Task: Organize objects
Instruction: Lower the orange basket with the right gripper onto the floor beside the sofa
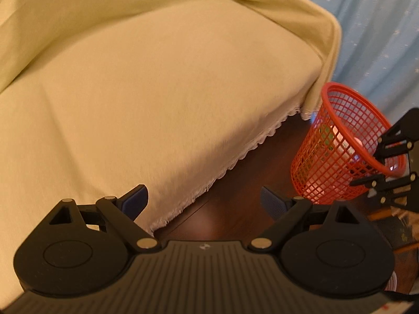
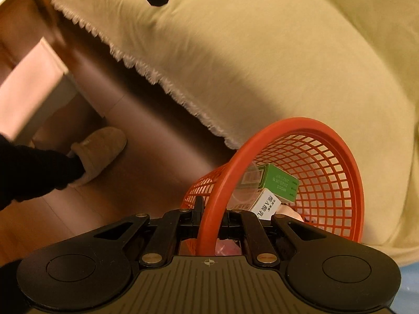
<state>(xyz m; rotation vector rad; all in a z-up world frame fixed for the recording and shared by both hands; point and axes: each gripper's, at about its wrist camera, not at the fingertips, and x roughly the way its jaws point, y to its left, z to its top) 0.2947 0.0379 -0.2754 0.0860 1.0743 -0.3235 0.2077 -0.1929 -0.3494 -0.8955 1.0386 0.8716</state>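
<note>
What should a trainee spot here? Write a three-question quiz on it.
1. True or false: the left hand-held gripper is holding an object.
2. The right hand-held gripper is shut on which part of the red plastic mesh basket? A) rim B) base C) a side handle
3. Fill in: inside the basket, the green cardboard box lies against a ____ carton.
Key: 1 false; 2 A; 3 white.

Open left tongs (image 1: 204, 201), cream-covered sofa (image 1: 146, 99), red mesh basket (image 1: 340, 146)
</note>
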